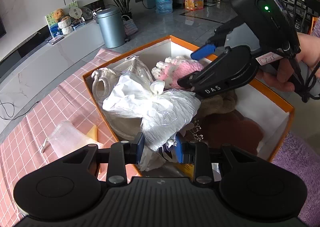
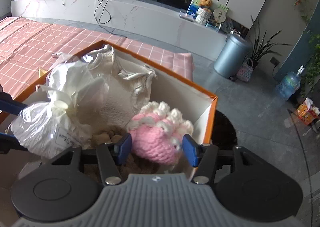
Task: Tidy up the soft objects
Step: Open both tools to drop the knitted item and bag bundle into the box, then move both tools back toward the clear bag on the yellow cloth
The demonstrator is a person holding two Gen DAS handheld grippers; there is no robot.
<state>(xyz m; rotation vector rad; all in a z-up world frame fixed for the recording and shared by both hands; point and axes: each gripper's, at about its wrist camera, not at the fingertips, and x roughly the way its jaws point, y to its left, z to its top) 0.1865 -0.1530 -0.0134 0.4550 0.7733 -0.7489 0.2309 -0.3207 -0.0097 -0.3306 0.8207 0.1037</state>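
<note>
An orange box (image 1: 266, 94) with white inner walls holds soft things. My left gripper (image 1: 159, 150) is shut on a white item wrapped in clear plastic (image 1: 148, 106), held over the box's near side; it also shows in the right wrist view (image 2: 46, 127). My right gripper (image 2: 157, 150) is open, its blue fingers on either side of a pink and white knitted item (image 2: 160, 133) at the box's far corner, also seen in the left wrist view (image 1: 176, 70). A cream fabric bag (image 2: 124, 86) and brown fuzzy items (image 1: 220, 102) lie in the box.
The box stands on a pink checked cloth (image 2: 40, 42). A clear plastic pouch (image 1: 66, 139) lies on the cloth left of the box. A grey bin (image 2: 232, 54), a plant and a water bottle (image 2: 288, 84) stand on the floor beyond. A purple rug (image 1: 296, 167) lies to the right.
</note>
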